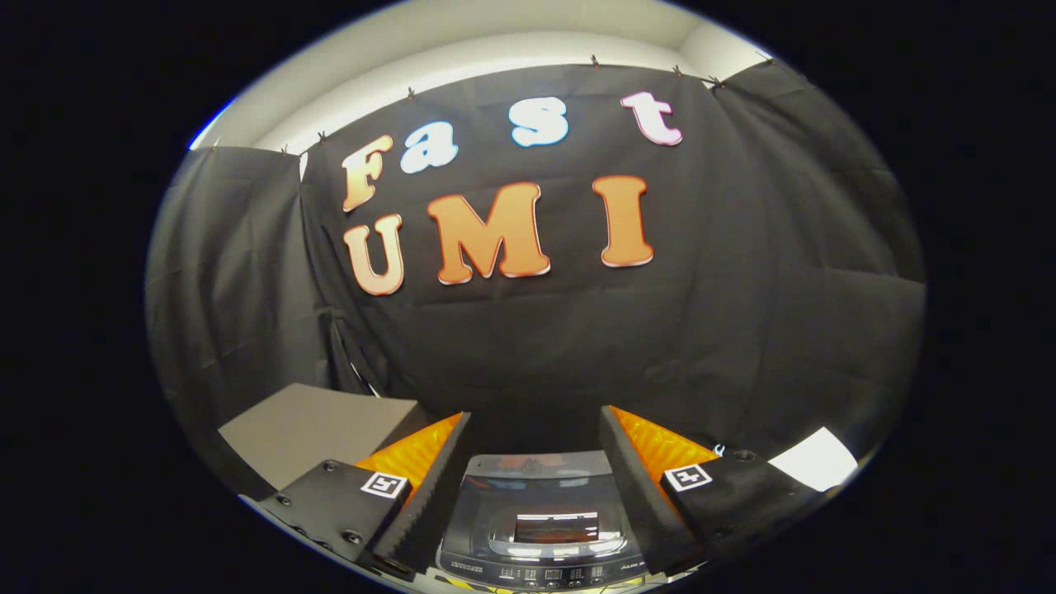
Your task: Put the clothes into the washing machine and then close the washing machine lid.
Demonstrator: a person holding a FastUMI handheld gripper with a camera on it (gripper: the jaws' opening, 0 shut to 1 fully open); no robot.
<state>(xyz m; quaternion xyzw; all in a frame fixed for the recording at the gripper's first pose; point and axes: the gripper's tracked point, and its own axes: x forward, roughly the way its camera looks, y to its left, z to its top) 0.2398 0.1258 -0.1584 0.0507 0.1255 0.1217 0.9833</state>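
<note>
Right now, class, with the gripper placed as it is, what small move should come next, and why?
Probably lower the gripper toward the washer. Its fingers stand open with nothing between them, the washer sits low between them with its lid apparently down, and no clothes are held.

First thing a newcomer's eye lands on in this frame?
The washing machine, seen from above between the two fingers, with its glossy lid down and reflecting light. The gripper is open, holding nothing, fingers spread to either side of the machine. Behind hangs the black cloth wall, with a grey surface beyond the left finger.
</note>
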